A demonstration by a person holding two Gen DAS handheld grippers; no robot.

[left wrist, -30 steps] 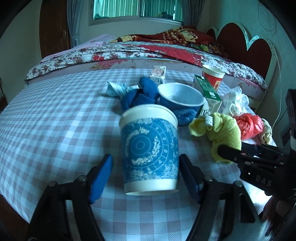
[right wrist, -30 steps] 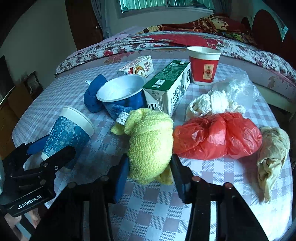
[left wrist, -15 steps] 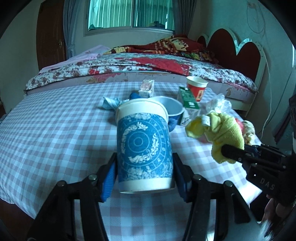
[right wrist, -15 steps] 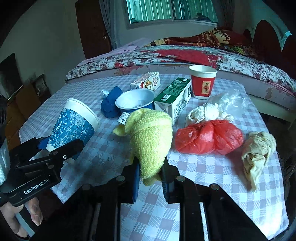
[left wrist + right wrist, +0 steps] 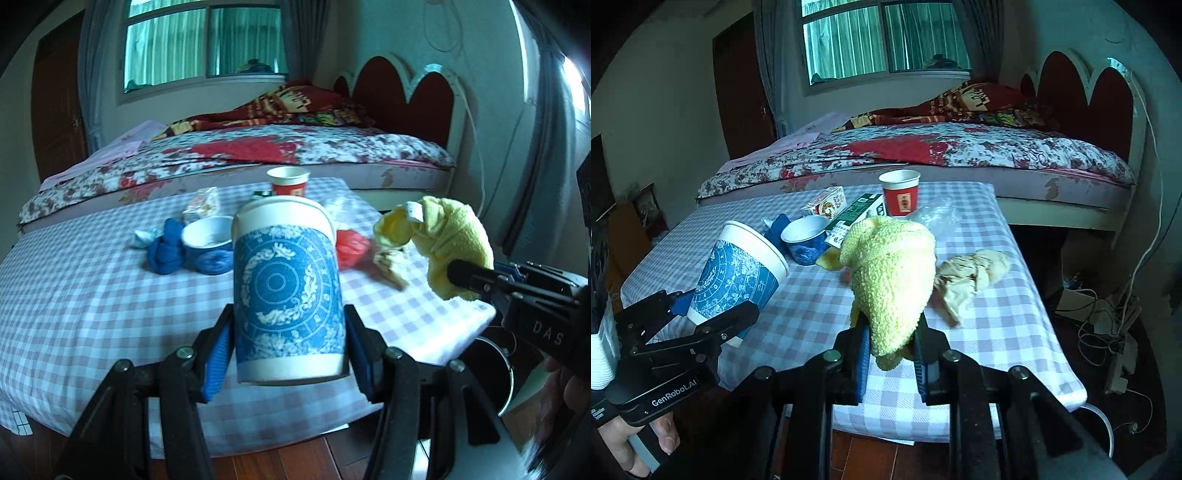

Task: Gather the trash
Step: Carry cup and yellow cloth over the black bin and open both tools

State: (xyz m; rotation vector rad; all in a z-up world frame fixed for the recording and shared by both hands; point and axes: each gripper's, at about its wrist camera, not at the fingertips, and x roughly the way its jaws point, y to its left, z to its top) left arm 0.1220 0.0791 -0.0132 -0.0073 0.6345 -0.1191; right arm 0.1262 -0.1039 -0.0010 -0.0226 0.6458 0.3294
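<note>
Left wrist view: my left gripper clamps the blue paper cup above the checked table. My right gripper pinches the yellow cloth, lifted clear of the table's near edge.

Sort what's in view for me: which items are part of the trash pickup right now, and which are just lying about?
In hand now:
- blue patterned paper cup, gripped by the left gripper
- yellow cloth, pinched by the right gripper

Lying on the checked table:
- red paper cup
- blue bowl
- green carton
- crumpled beige wad
- red plastic bag
</note>
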